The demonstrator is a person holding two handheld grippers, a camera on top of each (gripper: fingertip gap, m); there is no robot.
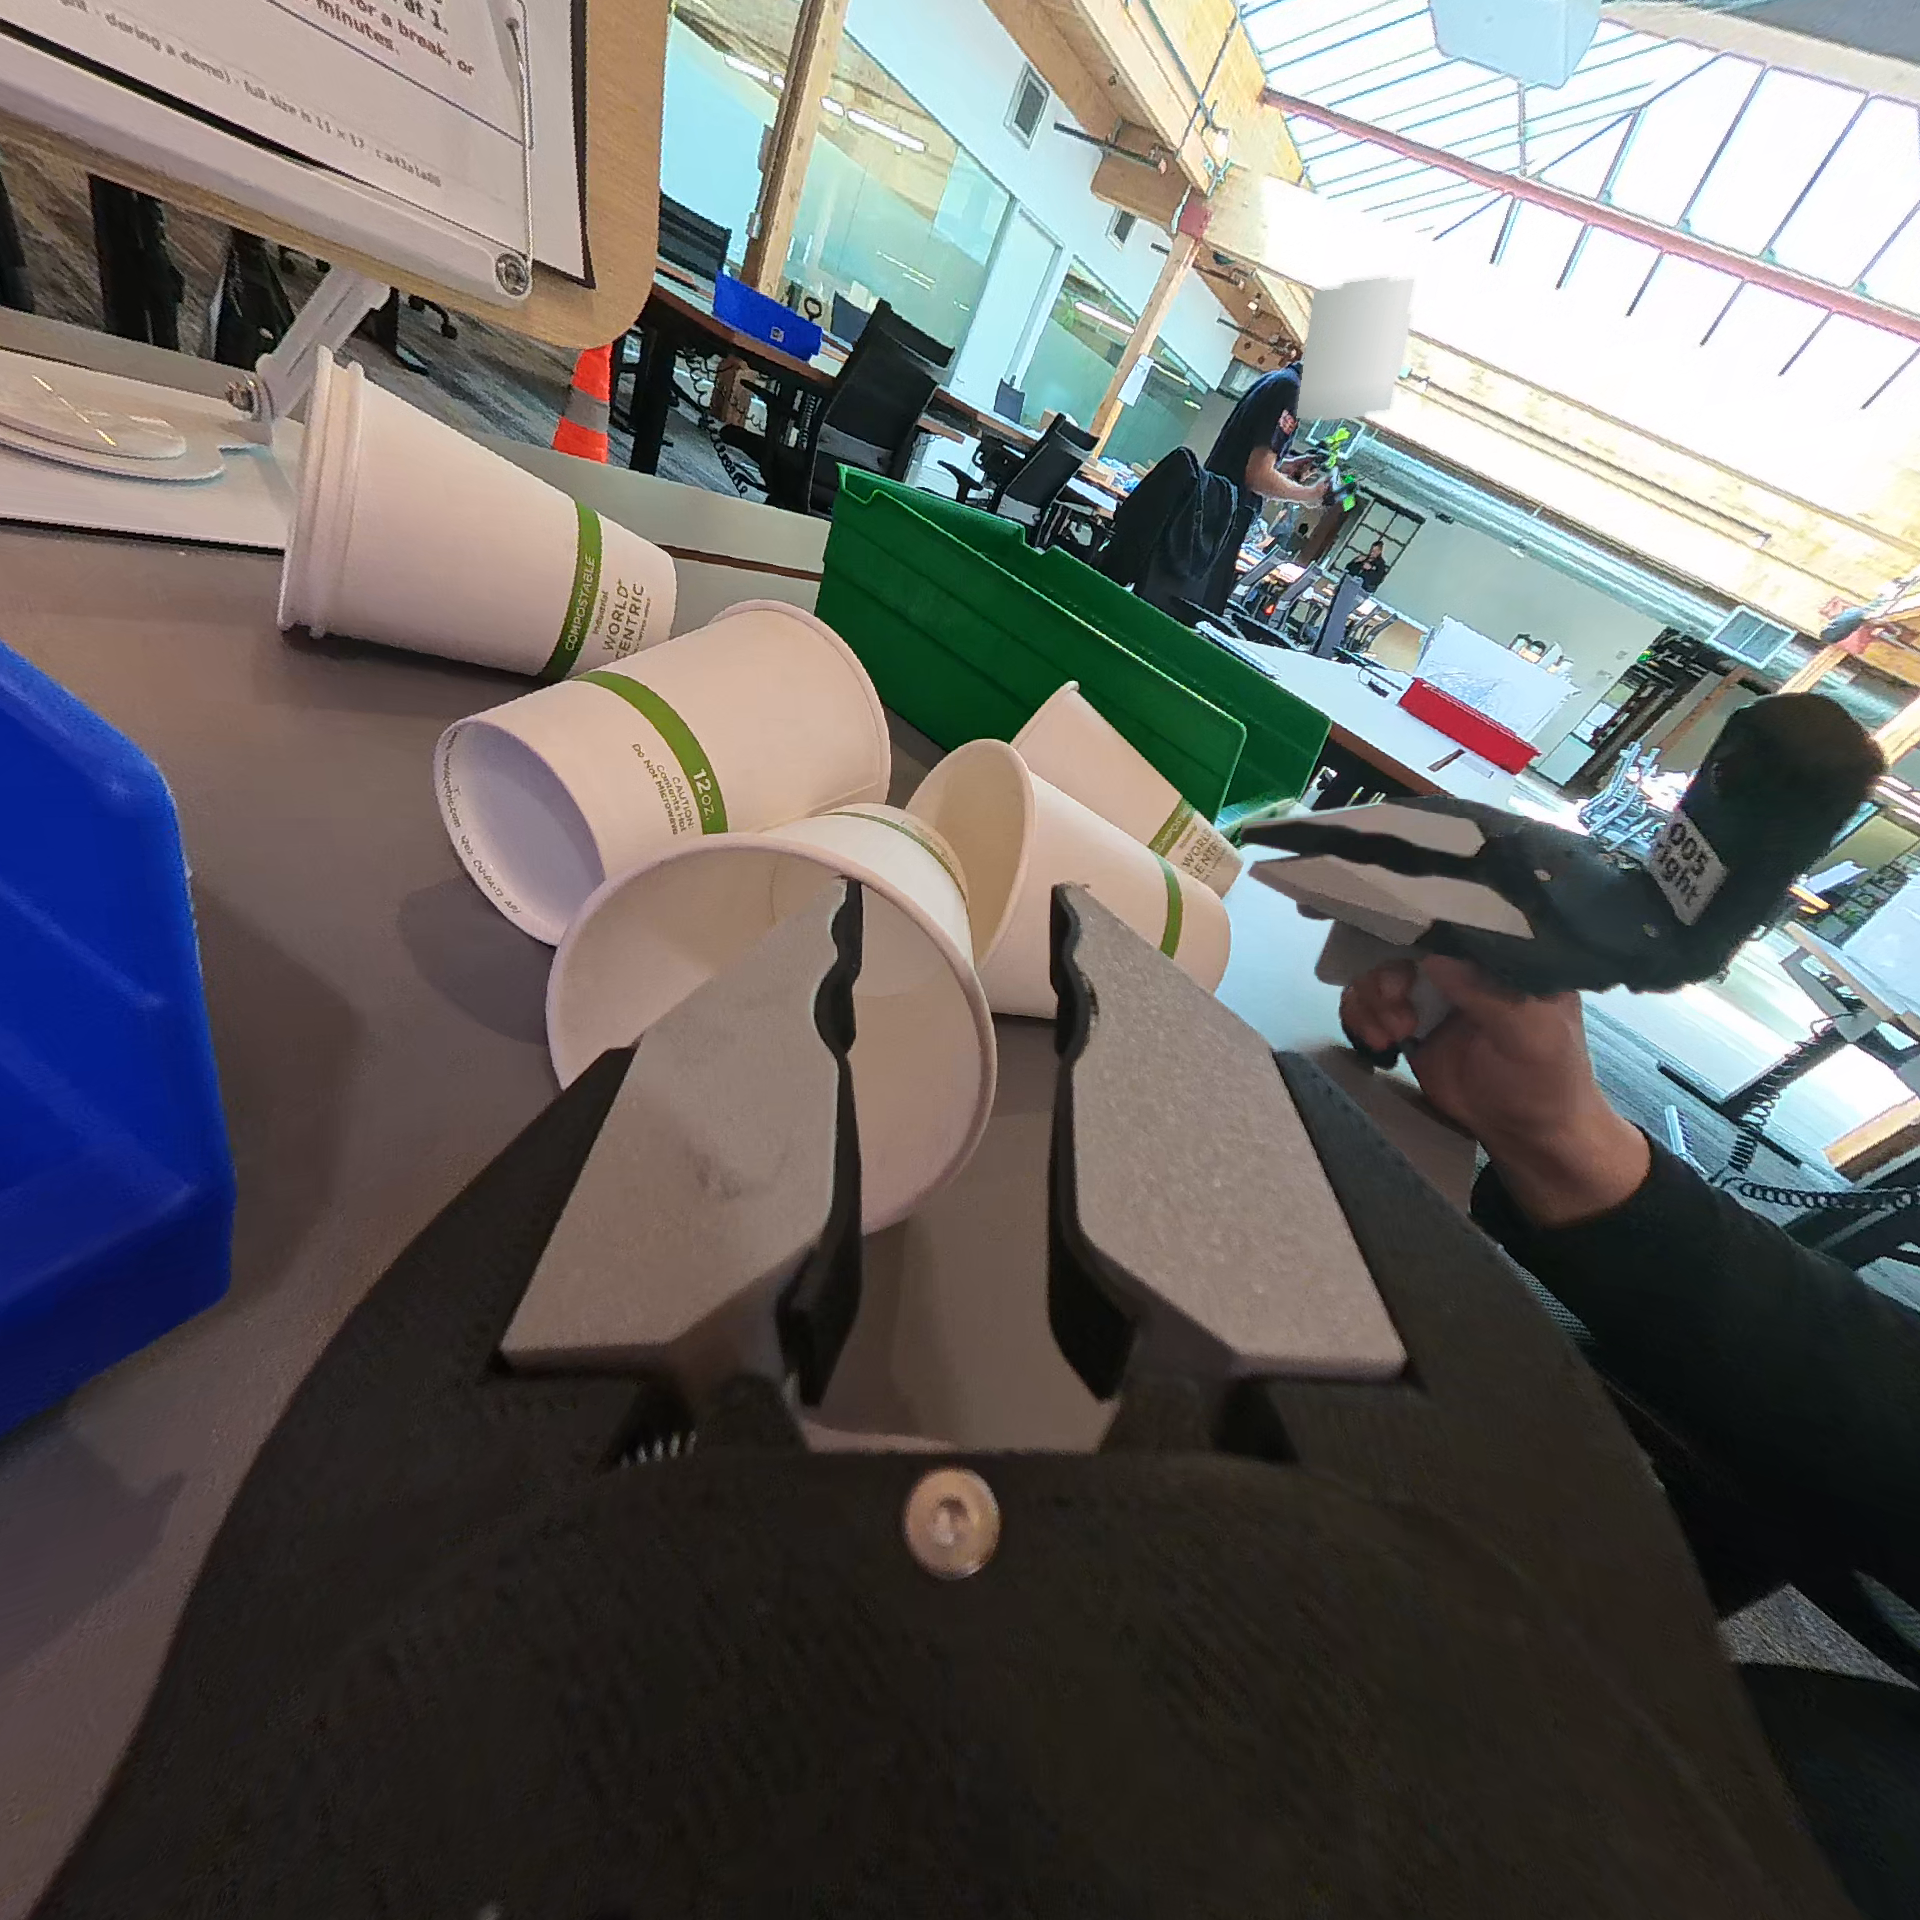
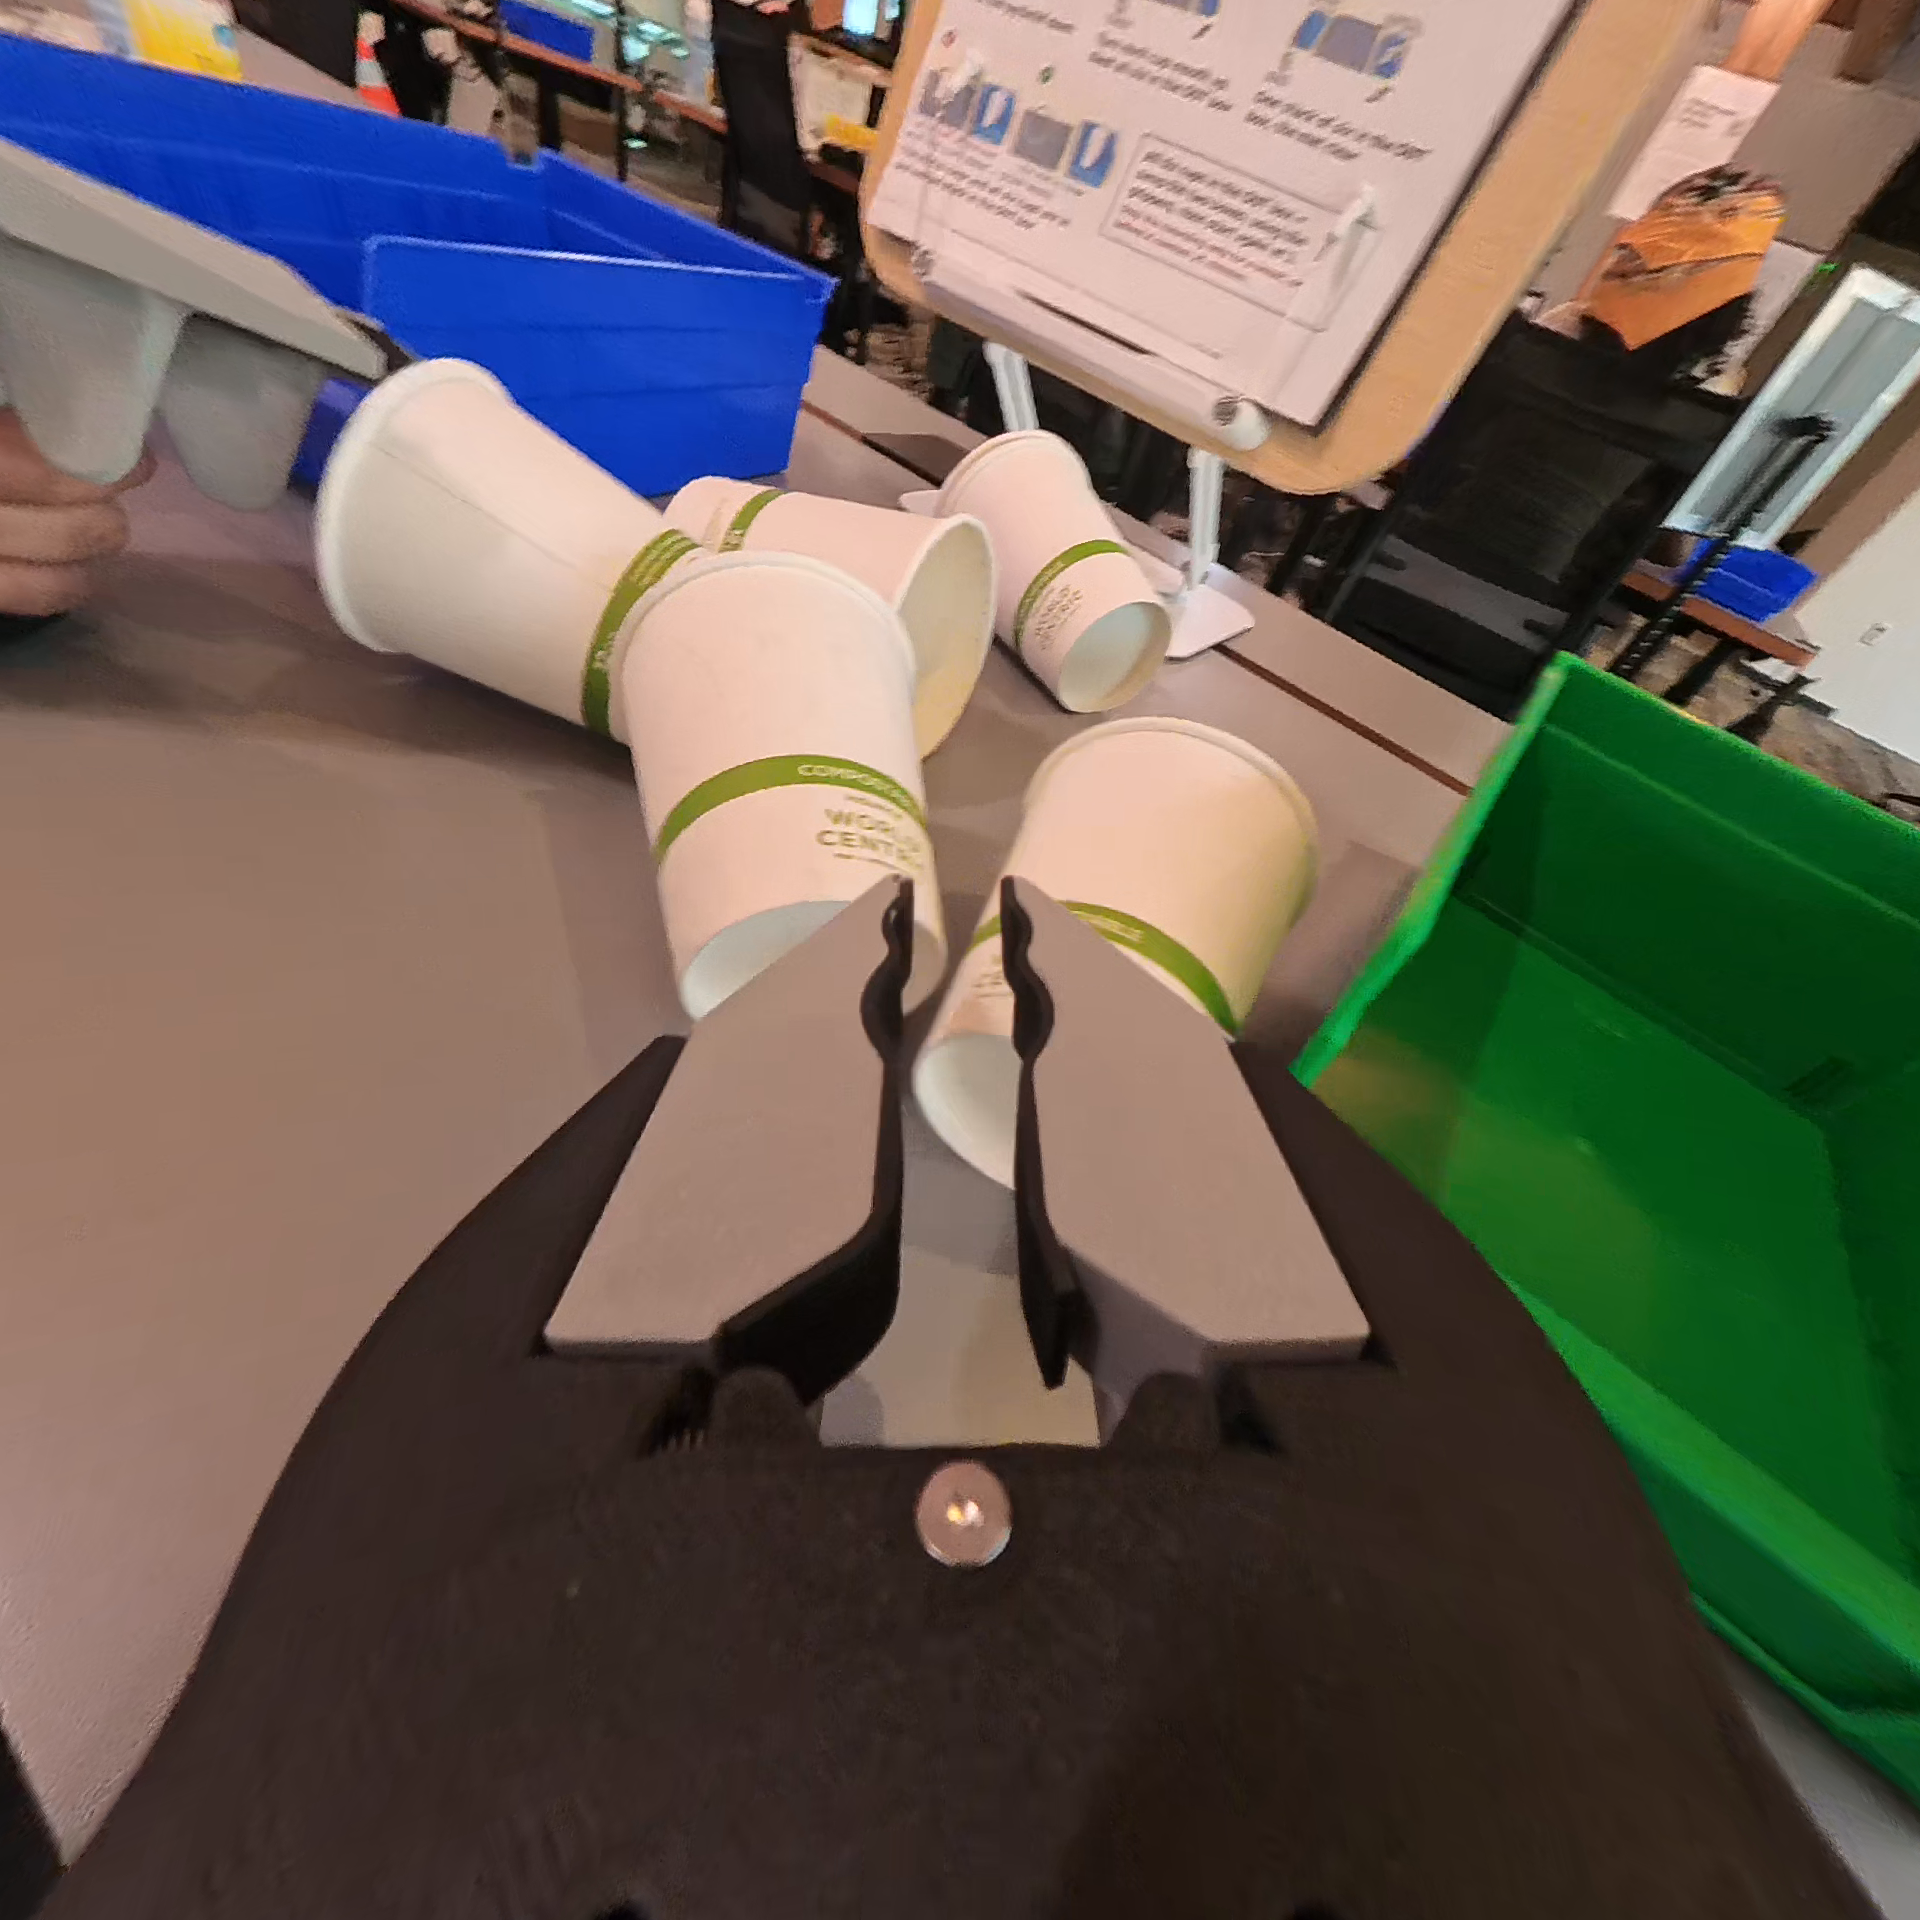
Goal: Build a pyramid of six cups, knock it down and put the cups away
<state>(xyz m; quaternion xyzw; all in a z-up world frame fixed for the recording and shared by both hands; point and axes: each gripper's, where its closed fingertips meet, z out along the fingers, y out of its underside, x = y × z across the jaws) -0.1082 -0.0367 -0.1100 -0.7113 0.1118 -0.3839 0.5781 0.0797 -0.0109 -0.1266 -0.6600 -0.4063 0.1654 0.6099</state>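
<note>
Several white paper cups with green bands lie on their sides on the grey table [image 1: 312, 831]. My left gripper [image 1: 956, 904] is open. The right side of the rim of the nearest cup [image 1: 748, 935], whose mouth faces me, lies between its jaws, and the left finger overlaps the mouth. My right gripper [image 2: 956, 904] is empty, with only a narrow gap between its jaws. It points at two cups, one in front [image 2: 779, 758] and one to its right [image 2: 1164, 862]. It also shows in the left wrist view [image 1: 1252, 852], beside the cups.
A green bin [image 2: 1662, 1039] stands to the right of the cups, also in the left wrist view [image 1: 987, 623]. A blue bin [image 2: 520, 249] stands to their left, close by my left gripper [image 1: 83, 1039]. A sign board on a white stand [image 2: 1195, 208] is behind the cups. Some 20 cm of space lies between my two pairs of fingers.
</note>
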